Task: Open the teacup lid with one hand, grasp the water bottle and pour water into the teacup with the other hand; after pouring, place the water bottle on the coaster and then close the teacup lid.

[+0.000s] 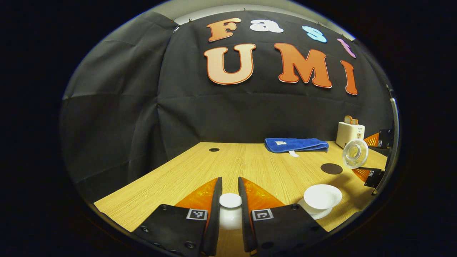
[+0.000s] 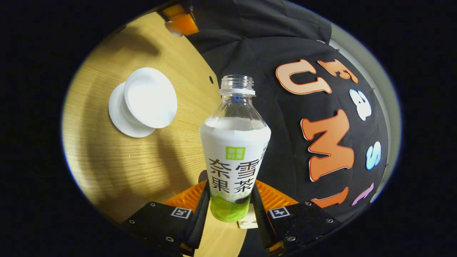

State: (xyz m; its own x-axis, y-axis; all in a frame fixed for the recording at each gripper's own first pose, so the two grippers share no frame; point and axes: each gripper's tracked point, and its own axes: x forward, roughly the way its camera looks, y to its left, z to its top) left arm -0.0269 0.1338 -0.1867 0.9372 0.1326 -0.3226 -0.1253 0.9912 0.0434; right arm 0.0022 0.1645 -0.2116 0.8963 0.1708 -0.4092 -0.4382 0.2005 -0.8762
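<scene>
Lid off: left gripper (image 1: 230,210) is clamped on the knob of the teacup lid (image 1: 230,200), held to the left of the open teacup (image 1: 322,197) on its saucer (image 1: 316,213). Right gripper (image 2: 230,210) grips the uncapped water bottle (image 2: 234,153) low on its label, tipped well over with its mouth pointing toward the teacup (image 2: 150,97); in the left gripper view the bottle (image 1: 355,153) hangs above and right of the cup. Judged early in the pour; no stream visible. Left to do: bottle to the dark coaster (image 1: 331,168) beyond the cup, then lid back on.
</scene>
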